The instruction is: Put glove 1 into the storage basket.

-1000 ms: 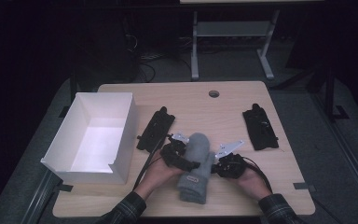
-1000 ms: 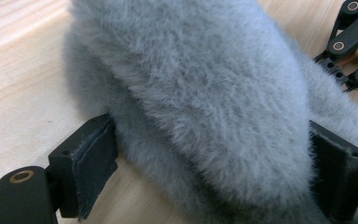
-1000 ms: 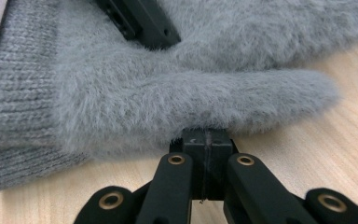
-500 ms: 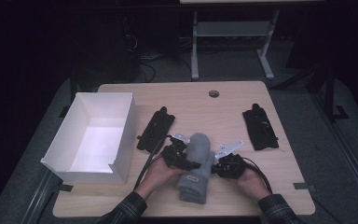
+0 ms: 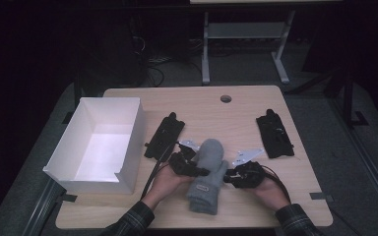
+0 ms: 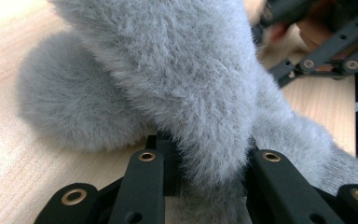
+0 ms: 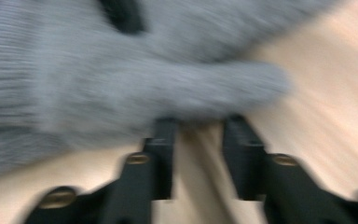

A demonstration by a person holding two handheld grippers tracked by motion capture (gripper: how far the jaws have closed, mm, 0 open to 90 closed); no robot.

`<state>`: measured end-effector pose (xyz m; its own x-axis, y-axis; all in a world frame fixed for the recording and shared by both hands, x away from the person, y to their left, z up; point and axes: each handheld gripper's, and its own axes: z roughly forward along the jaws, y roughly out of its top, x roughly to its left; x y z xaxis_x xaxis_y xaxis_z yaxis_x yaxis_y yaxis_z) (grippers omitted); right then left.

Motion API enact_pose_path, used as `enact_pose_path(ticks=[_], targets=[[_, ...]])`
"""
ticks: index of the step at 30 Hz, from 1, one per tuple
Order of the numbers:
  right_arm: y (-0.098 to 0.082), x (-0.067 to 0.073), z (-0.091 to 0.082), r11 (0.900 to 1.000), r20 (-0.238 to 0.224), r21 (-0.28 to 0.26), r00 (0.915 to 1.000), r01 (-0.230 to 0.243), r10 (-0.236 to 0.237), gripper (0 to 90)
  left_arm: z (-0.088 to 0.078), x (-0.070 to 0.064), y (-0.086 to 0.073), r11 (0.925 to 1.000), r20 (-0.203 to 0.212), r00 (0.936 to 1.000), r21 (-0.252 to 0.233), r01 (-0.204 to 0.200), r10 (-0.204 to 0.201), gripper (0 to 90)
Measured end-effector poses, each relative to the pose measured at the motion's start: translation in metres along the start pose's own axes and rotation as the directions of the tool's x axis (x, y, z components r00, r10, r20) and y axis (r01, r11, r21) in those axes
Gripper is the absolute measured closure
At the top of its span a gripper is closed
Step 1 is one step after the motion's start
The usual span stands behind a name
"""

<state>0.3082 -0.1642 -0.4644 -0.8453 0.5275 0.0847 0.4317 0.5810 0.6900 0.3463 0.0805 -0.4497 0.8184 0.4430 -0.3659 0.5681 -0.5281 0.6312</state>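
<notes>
A grey fuzzy mitten lies near the front edge of the wooden table, cuff toward the person. My left gripper is at the mitten's left side. In the left gripper view its jaws have just been closing and now pinch a fold of the mitten at the left gripper's tips. My right gripper is at the mitten's right side. Its jaws have just been opening. In the blurred right gripper view the mitten's thumb lies just past the right gripper's tips, with bare table between the jaws.
An open white box stands at the left of the table. Two flat black holders lie behind the hands, one by the box and one at the right. A round hole is near the table's far edge.
Both hands and the mitten stay where they were. The high view shows no clear shift.
</notes>
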Motion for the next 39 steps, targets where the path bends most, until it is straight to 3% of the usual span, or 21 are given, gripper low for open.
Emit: enact_pose_path(ticks=[1,3,11,15,21,25,33,39], targets=[[-0.005,-0.006,-0.003,1.0,0.046,-0.009,0.9987,-0.022,0.022,53.5,-0.002,-0.001,0.001,1.0,0.003,1.0,0.001,-0.004,0.004,72.8],[-0.011,-0.012,-0.005,0.999,0.094,-0.014,0.9948,-0.039,0.04,43.8,-0.008,-0.003,0.002,0.9998,0.008,0.9999,-0.012,-0.014,0.014,73.0],[-0.013,-0.019,-0.001,0.997,0.159,-0.024,0.9844,-0.073,0.076,28.5,-0.03,-0.009,0.007,0.9971,0.019,0.9996,-0.073,-0.021,0.022,73.6],[-0.014,-0.021,0.004,0.994,0.161,-0.049,0.9818,-0.095,0.101,19.4,-0.042,-0.009,0.01,0.9942,0.02,0.9994,-0.104,-0.026,0.028,73.6],[-0.016,-0.022,0.006,0.993,0.166,-0.07,0.98,-0.1,0.11,15.4,-0.056,-0.012,0.012,0.9921,0.01,0.9994,-0.121,-0.033,0.034,73.5],[-0.016,-0.022,0.006,0.993,0.168,-0.071,0.9796,-0.099,0.11,15.0,-0.069,-0.013,0.017,0.9909,-0.02,0.9989,-0.127,-0.044,0.042,73.5],[-0.016,-0.022,0.006,0.993,0.17,-0.068,0.9793,-0.099,0.109,14.6,-0.105,-0.015,0.037,0.9875,-0.07,0.9965,-0.147,-0.057,0.047,73.5],[-0.016,-0.022,0.006,0.993,0.17,-0.068,0.9793,-0.099,0.11,14.6,-0.126,-0.015,0.047,0.9869,-0.084,0.9953,-0.15,-0.06,0.048,73.5]])
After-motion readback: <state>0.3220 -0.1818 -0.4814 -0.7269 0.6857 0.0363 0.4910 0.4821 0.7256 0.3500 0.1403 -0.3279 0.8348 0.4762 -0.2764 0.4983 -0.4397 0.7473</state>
